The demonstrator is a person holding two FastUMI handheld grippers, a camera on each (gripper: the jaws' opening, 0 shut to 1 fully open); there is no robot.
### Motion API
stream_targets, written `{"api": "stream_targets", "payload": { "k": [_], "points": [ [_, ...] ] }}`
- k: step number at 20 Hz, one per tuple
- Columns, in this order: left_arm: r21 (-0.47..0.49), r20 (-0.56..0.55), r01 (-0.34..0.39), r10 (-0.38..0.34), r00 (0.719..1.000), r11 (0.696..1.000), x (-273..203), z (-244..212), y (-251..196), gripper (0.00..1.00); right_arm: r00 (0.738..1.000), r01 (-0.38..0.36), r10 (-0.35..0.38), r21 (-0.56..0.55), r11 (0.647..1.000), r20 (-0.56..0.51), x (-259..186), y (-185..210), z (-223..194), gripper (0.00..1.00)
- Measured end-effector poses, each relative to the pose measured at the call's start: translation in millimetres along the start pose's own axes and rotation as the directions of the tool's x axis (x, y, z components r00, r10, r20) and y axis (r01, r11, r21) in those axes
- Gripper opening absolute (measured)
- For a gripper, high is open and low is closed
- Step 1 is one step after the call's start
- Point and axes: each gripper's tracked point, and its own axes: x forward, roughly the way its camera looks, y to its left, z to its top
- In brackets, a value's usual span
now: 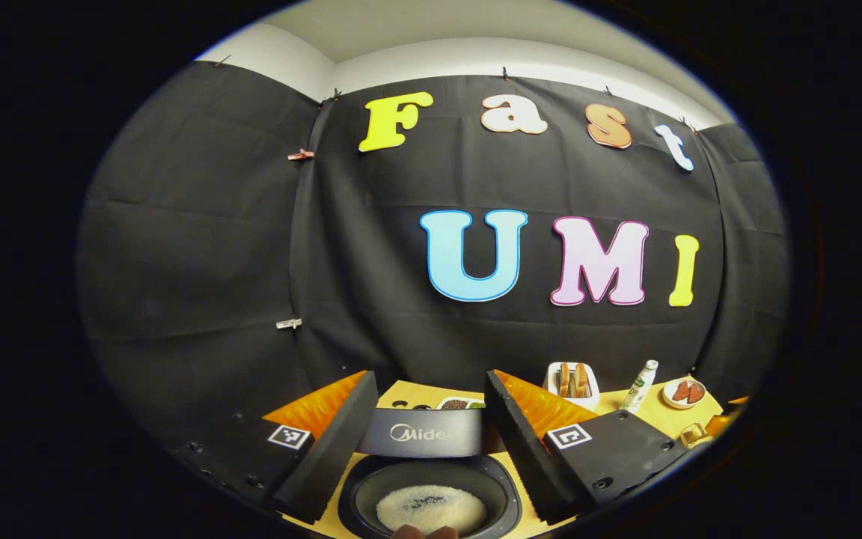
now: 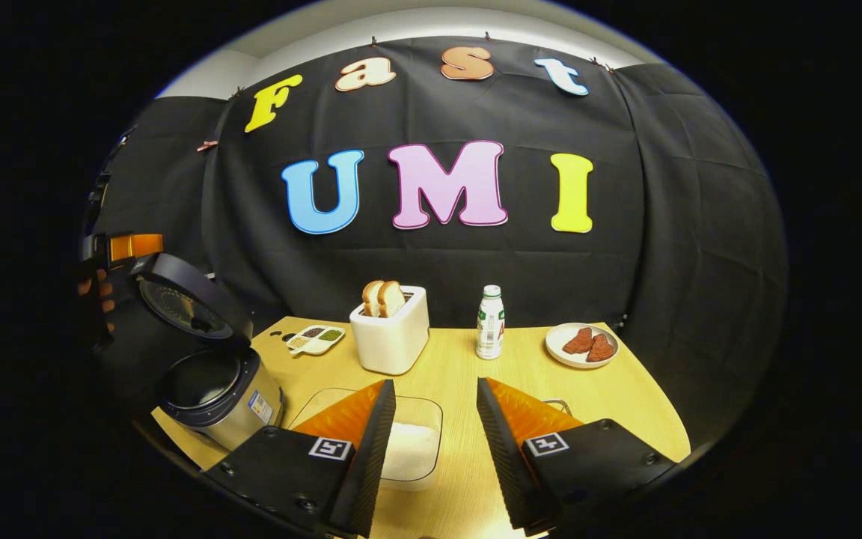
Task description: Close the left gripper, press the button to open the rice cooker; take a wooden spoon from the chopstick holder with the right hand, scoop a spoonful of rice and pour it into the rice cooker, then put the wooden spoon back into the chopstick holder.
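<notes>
The rice cooker (image 2: 225, 404) stands at the table's left with its lid (image 2: 184, 299) swung up. In the left gripper view its open pot (image 1: 476, 479) lies right below me with white rice (image 1: 431, 507) in the bottom, and the lid's edge (image 1: 427, 434) sits between my fingers. My left gripper (image 1: 431, 378) is open above the pot, touching nothing. It also hangs over the cooker at the far left of the right gripper view, as the left gripper (image 2: 120, 251) in a hand. My right gripper (image 2: 435, 385) is open and empty above a clear box (image 2: 438, 419) of rice (image 2: 412, 449).
On the wooden table (image 2: 625, 389) stand a white toaster (image 2: 390, 337) with bread slices, a small bottle (image 2: 489, 323), a plate of meat (image 2: 582, 344) and a divided dish of grains (image 2: 315, 338). A thin wire handle (image 2: 558, 406) peeks from behind my right finger.
</notes>
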Motion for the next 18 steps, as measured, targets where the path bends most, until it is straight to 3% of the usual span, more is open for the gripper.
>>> {"api": "stream_targets", "payload": {
  "k": [10, 18],
  "points": [
    [0.007, -0.114, -0.017, 0.017, 0.993, 1.0, -71.5, -99.2, -2.8, 0.99, 0.997, -0.063, 0.062, -0.016, 0.998, -0.038, -15.5, 22.7, -17.2, 0.69],
    [0.011, -0.173, -0.008, 0.01, 0.985, 1.0, -88.8, -159.9, -3.1, 0.99, 0.996, -0.082, 0.08, -0.029, 0.996, -0.05, -23.3, 37.2, -20.1, 0.69]
  ]
}}
